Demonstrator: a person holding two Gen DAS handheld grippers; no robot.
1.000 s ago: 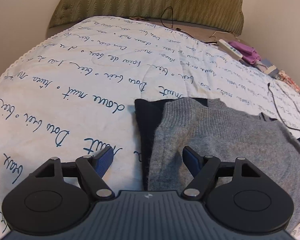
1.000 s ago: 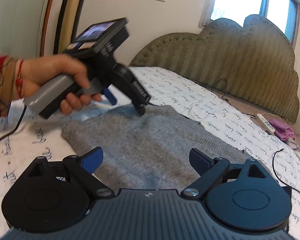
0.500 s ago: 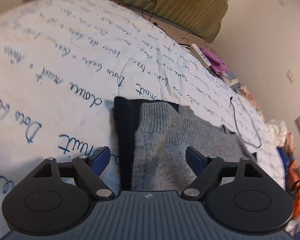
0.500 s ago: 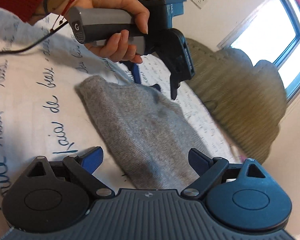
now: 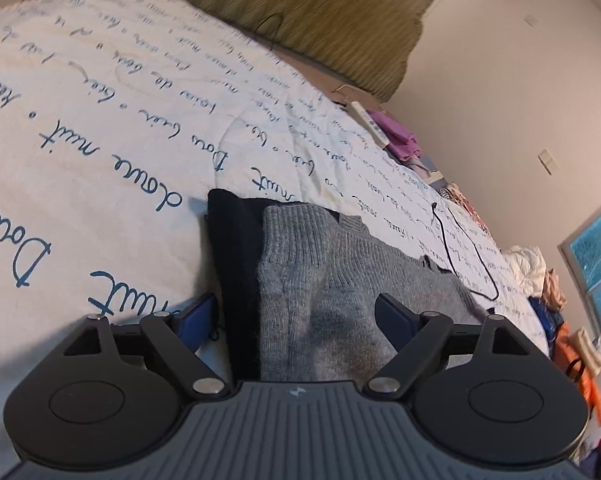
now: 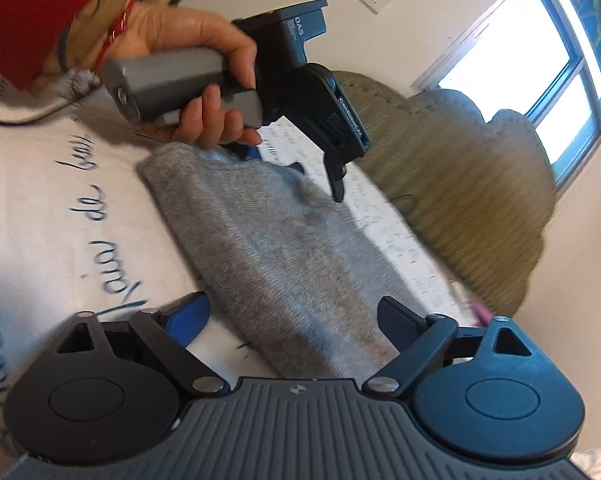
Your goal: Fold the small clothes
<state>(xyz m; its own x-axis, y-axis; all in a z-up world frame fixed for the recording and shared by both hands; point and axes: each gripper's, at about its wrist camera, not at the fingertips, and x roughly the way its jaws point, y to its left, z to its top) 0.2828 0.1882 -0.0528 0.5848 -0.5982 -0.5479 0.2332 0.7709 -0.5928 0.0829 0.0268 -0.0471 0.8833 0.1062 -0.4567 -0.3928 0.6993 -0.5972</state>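
Observation:
A grey knit sweater (image 5: 340,280) lies folded on the bed on top of a dark navy garment (image 5: 232,240). My left gripper (image 5: 296,312) is open and straddles the near edge of both garments, one finger on the quilt, one over the grey knit. The sweater also shows in the right wrist view (image 6: 284,256) as a long grey strip. My right gripper (image 6: 292,316) is open over its near end. The left gripper shows in the right wrist view (image 6: 296,168), held in a hand at the sweater's far end.
A white quilt with blue script (image 5: 100,140) covers the bed. An olive headboard (image 5: 260,4) stands behind. A black cable (image 5: 472,256), a white remote (image 5: 370,124) and purple cloth (image 5: 400,136) lie at the far side. Clothes (image 5: 540,272) are piled at the right.
Both grippers have rolled, tilting the views further. The left gripper has come lower and closer to the garments' near edge. Both stay open.

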